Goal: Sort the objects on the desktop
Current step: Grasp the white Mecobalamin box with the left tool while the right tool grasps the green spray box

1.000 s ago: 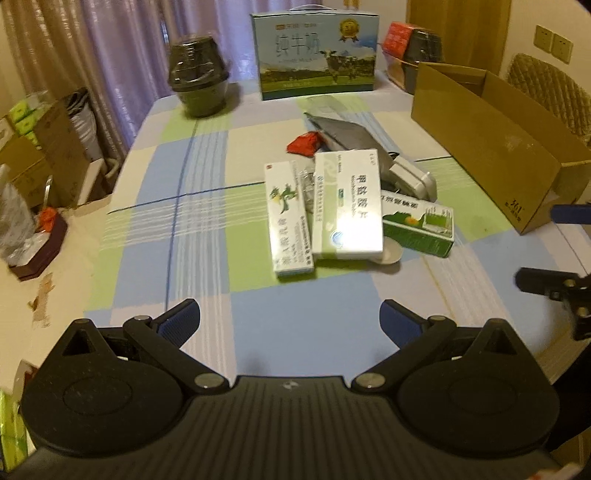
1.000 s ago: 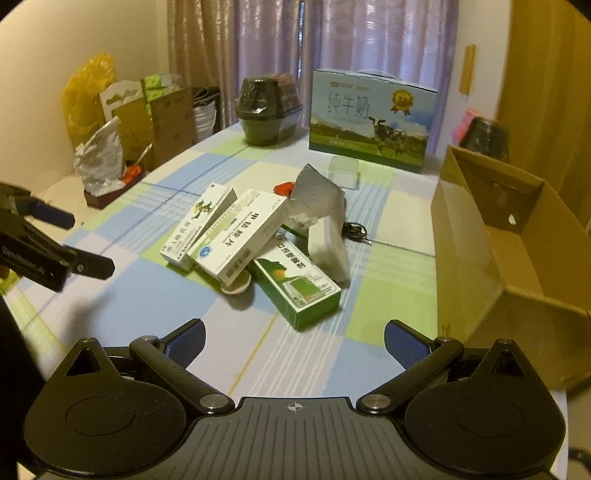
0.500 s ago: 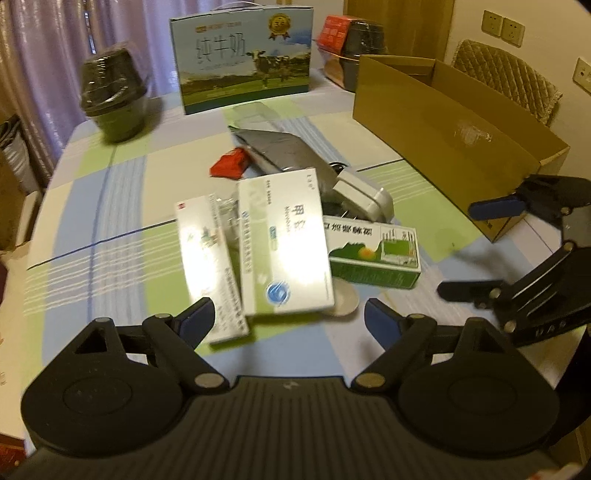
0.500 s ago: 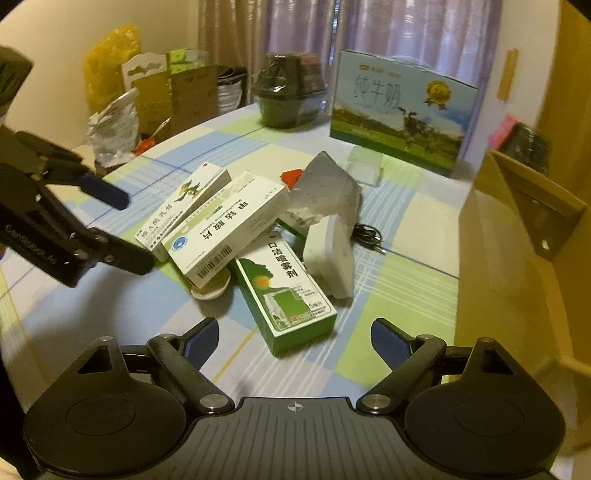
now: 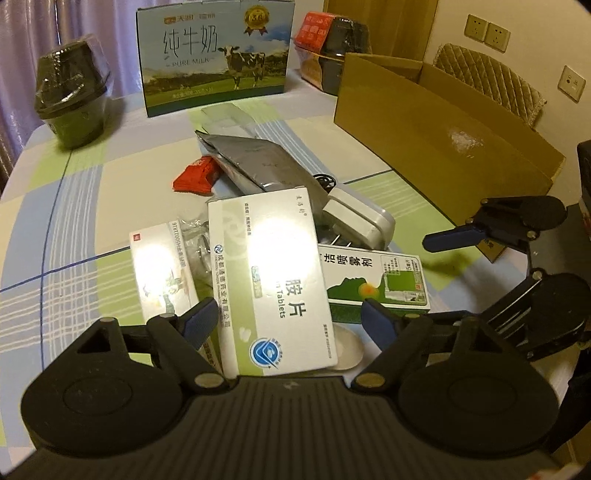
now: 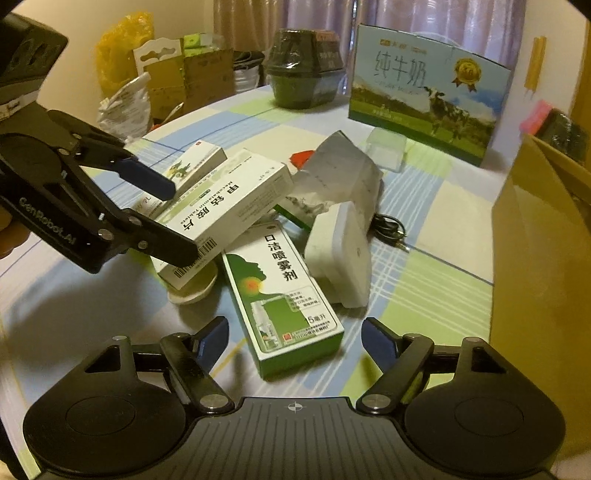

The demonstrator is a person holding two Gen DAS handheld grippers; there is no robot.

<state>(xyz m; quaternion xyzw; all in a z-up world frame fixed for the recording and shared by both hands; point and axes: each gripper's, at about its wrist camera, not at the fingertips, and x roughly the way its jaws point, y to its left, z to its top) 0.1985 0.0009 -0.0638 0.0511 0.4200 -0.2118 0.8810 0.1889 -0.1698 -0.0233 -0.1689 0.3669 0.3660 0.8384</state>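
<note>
Left gripper (image 5: pixel 286 317) spread wide over the tablets box (image 5: pixel 269 280), right gripper (image 6: pixel 293 338) equally parted above the green spray box (image 6: pixel 282 291); three cartons crowd the worktop (image 5: pixel 74 206), half-hiding a white dish (image 6: pixel 192 290) and charger (image 6: pixel 338 254).

Purple curtains (image 6: pixel 436 18) behind worktop's (image 5: pixel 74 206) far edge; cream wall w/ sockets (image 5: pixel 487 31), quilted chair (image 5: pixel 491 81) at right.

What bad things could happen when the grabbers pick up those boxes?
The white tablets box lies tilted across other items, so lifting it with the left gripper may shift the narrow box beside it. The small white dish under its corner could get knocked. Both open grippers are close together and might collide, right gripper included.
</note>
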